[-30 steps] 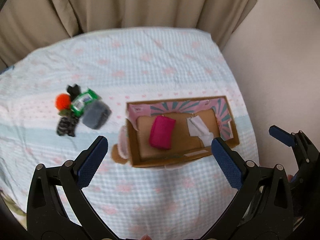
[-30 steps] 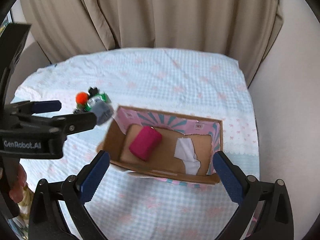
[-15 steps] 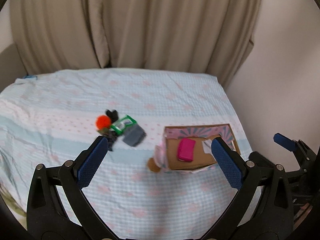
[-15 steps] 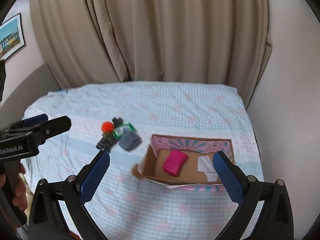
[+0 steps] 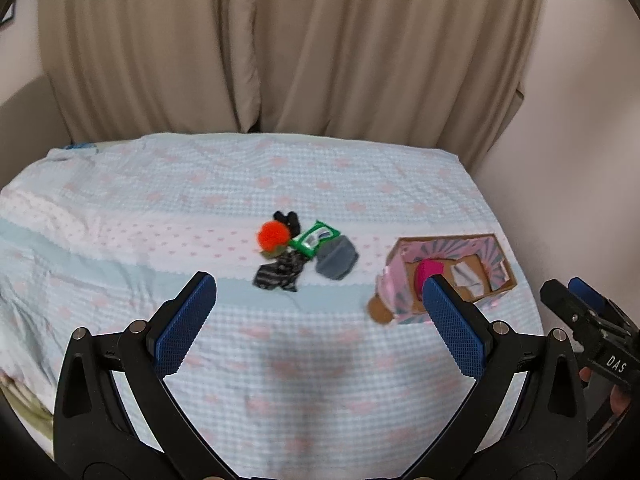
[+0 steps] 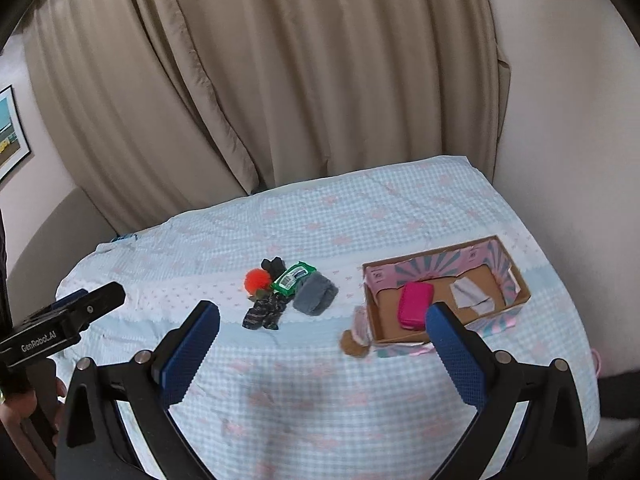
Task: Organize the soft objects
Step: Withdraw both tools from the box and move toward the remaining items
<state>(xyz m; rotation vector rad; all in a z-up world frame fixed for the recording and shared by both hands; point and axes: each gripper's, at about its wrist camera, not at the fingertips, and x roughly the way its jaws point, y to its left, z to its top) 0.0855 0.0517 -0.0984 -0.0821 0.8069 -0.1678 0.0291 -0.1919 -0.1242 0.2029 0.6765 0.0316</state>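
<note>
I hold the left gripper (image 5: 318,312) above the near part of the bed (image 5: 160,216), fingers spread wide with nothing between the blue pads (image 5: 186,326). The right gripper (image 6: 322,344) hangs at a like height, its fingers equally wide and empty.

Soft objects: a small pile lies on the checked bedcover, beyond the fingertips and inside the gap between them in both wrist views, well clear of the pads. It holds an orange pom-pom (image 5: 273,235), a black piece (image 5: 287,219) just behind it, a green wipes packet (image 5: 315,239) touching the pom-pom's right side, a grey folded cloth (image 5: 337,258) against the packet's right end, and a dark patterned sock (image 5: 279,274) nearest the fingers. The items touch or overlap; I cannot tell the exact layering.

Cardboard box (image 6: 516,280): open-topped, pink and teal print inside its walls, well apart from the pile on the right. In the left view my right-hand pad covers part of its near wall; in the right view the right-hand fingertip overlaps its near edge. Inside lie a magenta roll (image 6: 416,305) towards the left end and a white cloth (image 6: 472,296) towards the right, apart from each other. A loose flap (image 6: 354,340) hangs off the box's near-left corner.

Beige curtains (image 6: 280,80) hang behind the bed.
</note>
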